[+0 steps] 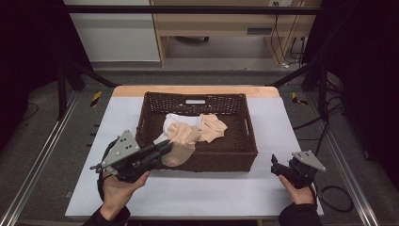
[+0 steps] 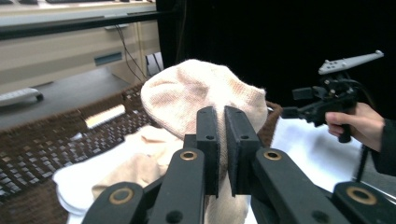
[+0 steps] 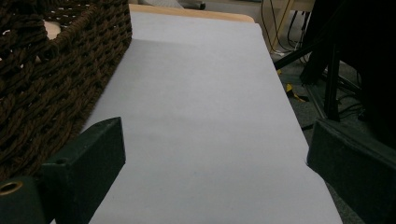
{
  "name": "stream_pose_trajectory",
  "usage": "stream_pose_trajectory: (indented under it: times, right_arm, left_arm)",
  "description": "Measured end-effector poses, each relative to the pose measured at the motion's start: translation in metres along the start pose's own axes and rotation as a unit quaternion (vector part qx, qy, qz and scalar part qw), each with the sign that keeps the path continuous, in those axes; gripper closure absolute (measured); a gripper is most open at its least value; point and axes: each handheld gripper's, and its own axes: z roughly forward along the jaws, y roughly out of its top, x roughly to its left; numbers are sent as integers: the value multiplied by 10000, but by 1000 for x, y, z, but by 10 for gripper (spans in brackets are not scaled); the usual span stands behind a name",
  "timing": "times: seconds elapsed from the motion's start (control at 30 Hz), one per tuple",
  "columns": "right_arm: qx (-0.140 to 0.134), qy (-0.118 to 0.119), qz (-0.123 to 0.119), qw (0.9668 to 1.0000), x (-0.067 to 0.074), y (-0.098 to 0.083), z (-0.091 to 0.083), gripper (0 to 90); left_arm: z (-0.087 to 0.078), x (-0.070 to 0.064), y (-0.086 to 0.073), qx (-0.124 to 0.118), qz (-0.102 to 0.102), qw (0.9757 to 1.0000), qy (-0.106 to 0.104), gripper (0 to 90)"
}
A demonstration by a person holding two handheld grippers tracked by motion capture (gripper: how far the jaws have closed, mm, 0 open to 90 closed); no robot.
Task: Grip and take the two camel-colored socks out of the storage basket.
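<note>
Partly tool-hidden beige sock

The high view looks forward and down from above my side of the surface, taking in the whole basket and both my hands. My left gripper camera sits very close behind its jaws, facing across the basket toward my right gripper. My right gripper camera rides low, looking along the surface beside the basket wall.
</note>
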Motion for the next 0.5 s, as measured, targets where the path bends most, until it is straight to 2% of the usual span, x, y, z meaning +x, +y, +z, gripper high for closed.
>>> stream_pose_trajectory:
  times: [0.13, 0.27, 0.5]
  right_arm:
    - [-10, -17, 3, 10000, 0, 0, 0, 47]
    - [-9, -23, 8, 10000, -1, -1, -1, 47]
    - [1, -11, 13, 10000, 0, -1, -2, 47]
  left_arm:
    - [0, -7, -13, 131, 18, 9999, -74, 843]
    - [3, -12, -26, 362, 20, 9992, -150, 843]
    - [9, -23, -53, 796, -40, 9965, -262, 842]
